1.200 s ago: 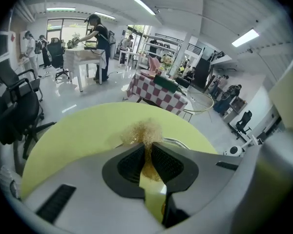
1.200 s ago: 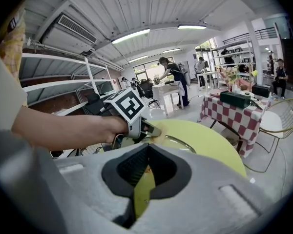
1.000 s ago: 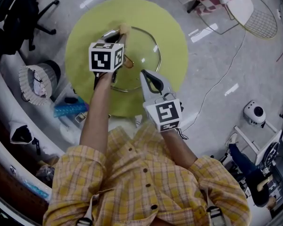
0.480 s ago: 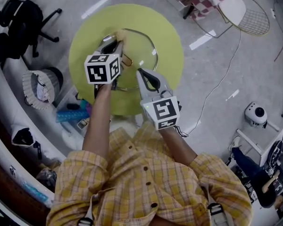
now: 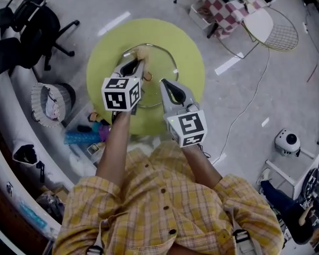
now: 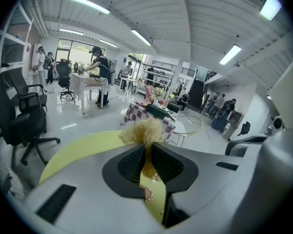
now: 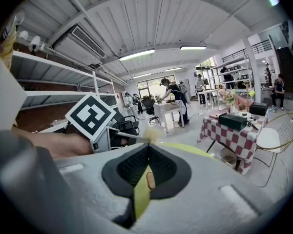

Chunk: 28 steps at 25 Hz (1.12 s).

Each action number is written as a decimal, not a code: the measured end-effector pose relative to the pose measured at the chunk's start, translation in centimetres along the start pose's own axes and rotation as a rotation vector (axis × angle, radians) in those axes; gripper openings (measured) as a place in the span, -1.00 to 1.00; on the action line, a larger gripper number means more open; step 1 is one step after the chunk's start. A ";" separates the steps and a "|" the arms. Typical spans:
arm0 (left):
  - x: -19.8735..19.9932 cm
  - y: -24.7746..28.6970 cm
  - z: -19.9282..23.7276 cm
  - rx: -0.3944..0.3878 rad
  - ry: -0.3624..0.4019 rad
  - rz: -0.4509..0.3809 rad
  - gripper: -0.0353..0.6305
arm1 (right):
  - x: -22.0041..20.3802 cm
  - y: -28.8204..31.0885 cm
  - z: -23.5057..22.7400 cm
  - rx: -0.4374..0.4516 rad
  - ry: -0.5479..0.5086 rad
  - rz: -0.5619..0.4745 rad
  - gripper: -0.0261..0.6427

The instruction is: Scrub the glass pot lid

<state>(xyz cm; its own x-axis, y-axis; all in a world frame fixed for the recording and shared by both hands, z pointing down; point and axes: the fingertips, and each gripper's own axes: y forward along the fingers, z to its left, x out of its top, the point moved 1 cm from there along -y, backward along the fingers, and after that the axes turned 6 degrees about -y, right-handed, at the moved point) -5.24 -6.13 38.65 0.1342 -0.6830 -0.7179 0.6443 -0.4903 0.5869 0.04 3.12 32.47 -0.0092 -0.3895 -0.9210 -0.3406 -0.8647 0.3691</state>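
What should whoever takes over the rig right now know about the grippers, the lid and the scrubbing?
Left gripper: shut on the scrubber, which sits at the lid's far rim.
Right gripper: shut, empty, tips over the lid near its handle.
Lid: handle up on the table.
Done: scrubber in hand and at the lid. How much is scrubbed can't be told.
Left: scrub the glass.

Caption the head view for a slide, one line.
Left gripper holds a golden scouring ball at the glass pot lid's far rim on a round yellow-green table, right gripper shut nearby.
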 end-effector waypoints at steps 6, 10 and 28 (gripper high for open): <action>1.4 -3.3 -1.6 0.002 0.014 -0.078 -0.75 | 2.7 -1.6 -0.3 -0.007 -0.027 -0.044 -0.93; 2.8 -5.9 -2.5 0.003 -0.013 -0.141 -0.75 | 4.4 -2.7 -0.3 -0.010 -0.055 -0.071 -0.93; 6.8 -16.6 -5.2 0.039 0.034 -0.385 -0.75 | 10.3 -4.7 3.1 0.028 -0.073 -0.175 -0.93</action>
<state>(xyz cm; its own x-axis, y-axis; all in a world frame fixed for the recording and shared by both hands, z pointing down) -11.07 0.18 22.04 -0.0869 -0.4266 -0.9002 0.6237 -0.7280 0.2848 -1.40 4.13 20.87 -0.0152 -0.2094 -0.9777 -0.3688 -0.9077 0.2001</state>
